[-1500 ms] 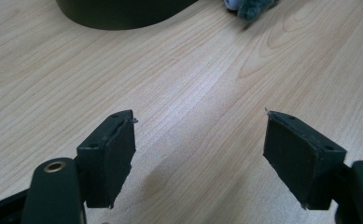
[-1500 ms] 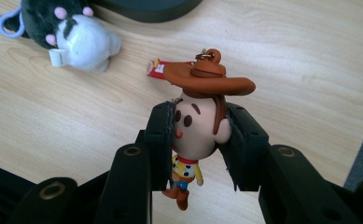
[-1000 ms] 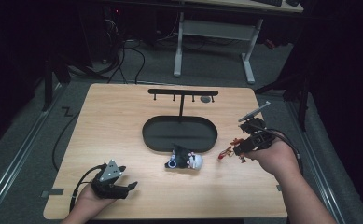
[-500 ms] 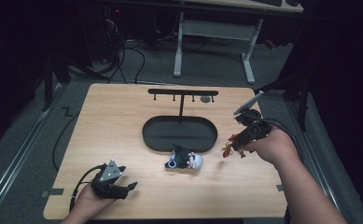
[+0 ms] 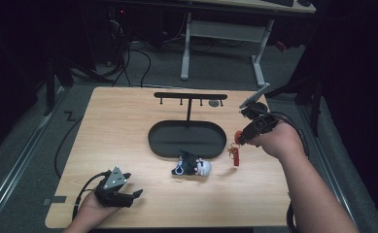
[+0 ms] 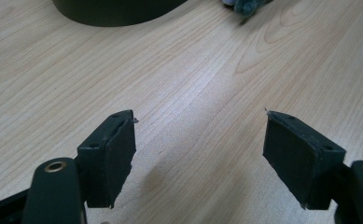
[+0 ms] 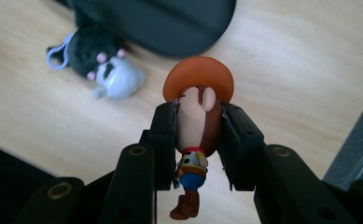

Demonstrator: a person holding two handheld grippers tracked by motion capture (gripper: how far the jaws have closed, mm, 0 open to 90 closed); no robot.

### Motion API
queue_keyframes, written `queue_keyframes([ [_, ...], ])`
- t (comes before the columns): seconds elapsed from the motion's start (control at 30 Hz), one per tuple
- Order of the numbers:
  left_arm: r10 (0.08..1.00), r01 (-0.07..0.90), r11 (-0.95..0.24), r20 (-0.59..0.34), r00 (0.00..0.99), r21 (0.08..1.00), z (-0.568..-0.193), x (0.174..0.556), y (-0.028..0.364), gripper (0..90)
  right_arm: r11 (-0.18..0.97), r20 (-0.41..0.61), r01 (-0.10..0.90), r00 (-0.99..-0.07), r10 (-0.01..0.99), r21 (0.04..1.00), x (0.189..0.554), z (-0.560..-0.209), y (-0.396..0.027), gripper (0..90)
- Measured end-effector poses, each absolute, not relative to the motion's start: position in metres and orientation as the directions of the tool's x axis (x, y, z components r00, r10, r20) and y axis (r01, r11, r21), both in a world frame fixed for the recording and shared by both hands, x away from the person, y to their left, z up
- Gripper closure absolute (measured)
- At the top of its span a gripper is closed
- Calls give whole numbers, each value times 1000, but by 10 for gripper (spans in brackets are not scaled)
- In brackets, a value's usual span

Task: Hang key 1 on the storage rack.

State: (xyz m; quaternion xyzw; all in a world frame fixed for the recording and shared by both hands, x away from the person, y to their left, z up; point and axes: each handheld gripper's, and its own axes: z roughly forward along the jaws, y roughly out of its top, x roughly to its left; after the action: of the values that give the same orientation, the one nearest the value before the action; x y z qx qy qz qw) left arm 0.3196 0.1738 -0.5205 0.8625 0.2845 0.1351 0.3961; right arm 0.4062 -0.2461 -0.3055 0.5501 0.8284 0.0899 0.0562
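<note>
While the black tray lies bare, right gripper clamps cowboy figure, left gripper agape.

High view looks down on the whole table; both gripper views sit close, sharing its black tray.

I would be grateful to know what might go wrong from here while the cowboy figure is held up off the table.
1. The right gripper pinches only the round head of the cowboy figure; body and boots hang free, so it might slip or swing out.
2. The hook rack stands over the black oval tray; a careless approach could knock it.
3. The plush keychain lies close below the figure and could be brushed.
</note>
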Motion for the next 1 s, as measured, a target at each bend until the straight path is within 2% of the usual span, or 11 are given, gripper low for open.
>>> queue_keyframes([
  [0.07,599,384,-522,7,801,762,-521,320,174,254,380,27,901,-394,919,208,408,-306,-245,684],
  [1.0,600,389,-519,0,800,761,-521,320,176,255,352,-17,888,-363,932,296,448,-278,-232,687],
])
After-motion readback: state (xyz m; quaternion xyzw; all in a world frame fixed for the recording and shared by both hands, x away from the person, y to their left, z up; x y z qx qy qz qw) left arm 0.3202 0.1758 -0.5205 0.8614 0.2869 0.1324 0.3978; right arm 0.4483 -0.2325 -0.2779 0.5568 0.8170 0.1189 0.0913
